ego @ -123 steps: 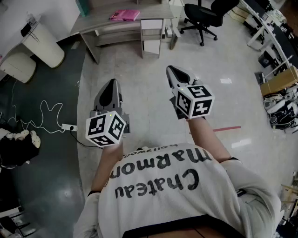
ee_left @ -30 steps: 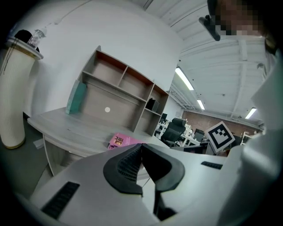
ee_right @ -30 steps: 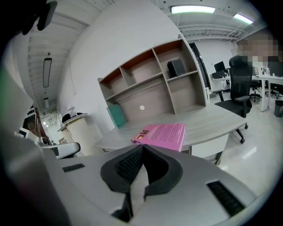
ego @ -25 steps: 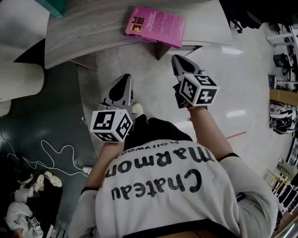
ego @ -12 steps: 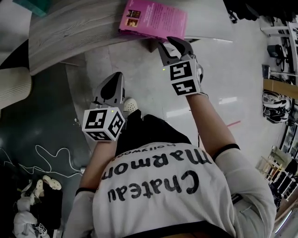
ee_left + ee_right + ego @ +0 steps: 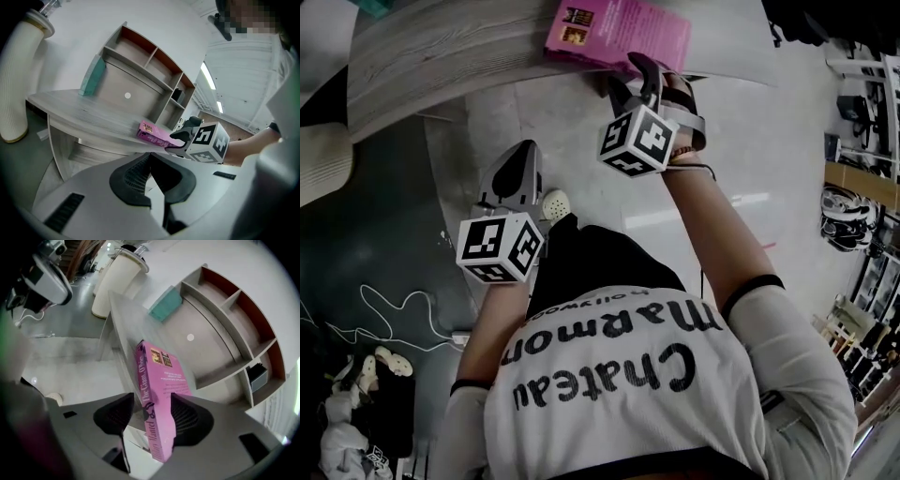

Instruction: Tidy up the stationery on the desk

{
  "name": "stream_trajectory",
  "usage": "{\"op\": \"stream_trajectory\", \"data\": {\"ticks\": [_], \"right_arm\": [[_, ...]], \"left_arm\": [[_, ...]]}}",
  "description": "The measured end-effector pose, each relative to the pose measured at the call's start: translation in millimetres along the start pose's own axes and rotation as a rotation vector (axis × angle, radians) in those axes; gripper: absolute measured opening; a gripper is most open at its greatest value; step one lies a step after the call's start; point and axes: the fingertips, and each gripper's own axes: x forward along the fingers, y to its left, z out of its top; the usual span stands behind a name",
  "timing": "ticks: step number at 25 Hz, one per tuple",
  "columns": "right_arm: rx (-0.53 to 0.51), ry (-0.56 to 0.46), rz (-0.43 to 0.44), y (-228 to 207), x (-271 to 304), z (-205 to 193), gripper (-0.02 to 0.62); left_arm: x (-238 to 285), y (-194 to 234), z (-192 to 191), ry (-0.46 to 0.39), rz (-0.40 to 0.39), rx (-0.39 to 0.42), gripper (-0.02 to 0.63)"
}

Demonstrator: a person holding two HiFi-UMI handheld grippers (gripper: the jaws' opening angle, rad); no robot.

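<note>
- Head view: a pink paperback book [image 6: 623, 28] lies flat at the near edge of a grey wood-grain desk [image 6: 441, 66], with one end jutting past the edge.
- The right gripper [image 6: 639, 82] is up against that jutting end, its marker cube turned toward the camera.
- The left gripper [image 6: 514, 176] is lower and well apart from the desk, above the pale tiled floor [image 6: 581, 141].
- The person's white T-shirt with black lettering [image 6: 619, 375] fills the bottom of the view.
- Left gripper view: its two dark pads meet, with nothing between them.
- Beyond them is the desk with the book near its edge and the right gripper at the book's end.
- A teal box [image 6: 92, 75] leans at the back of the desk beside a grey open shelf unit with reddish inner walls [image 6: 140, 61].
- A white ribbed cylinder [image 6: 18, 84] stands at the left.
- Right gripper view: the jaws are spread wide and straddle the book's near end, spine toward the camera.
- One pad lies against the cover; the other sits just beside the spine, and whether it touches I cannot tell.
</note>
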Motion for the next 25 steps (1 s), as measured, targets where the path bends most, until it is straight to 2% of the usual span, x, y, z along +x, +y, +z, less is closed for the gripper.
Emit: {"op": "stream_trajectory", "data": {"ticks": [3,9,10,12,25], "right_arm": [[-0.047,0.026,-0.028,5,6,-3,0.277],[-0.067,0.053,-0.098,2,12,-7,0.275],[-0.070,0.054,-0.102,1,14,-7,0.269],[-0.077,0.055,-0.105,0,16,-9,0.209],[-0.121,0.061,-0.115,0,13,-11,0.193]], "left_arm": [[-8,9,-3,-0.010,0.022,-0.011,0.017],[-19,23,-16,0.003,0.049,-0.033,0.016],[-18,23,-17,0.004,0.049,-0.034,0.015],[-16,23,-17,0.005,0.045,-0.034,0.015],[-12,20,-10,-0.009,0.032,-0.030,0.015]]}}
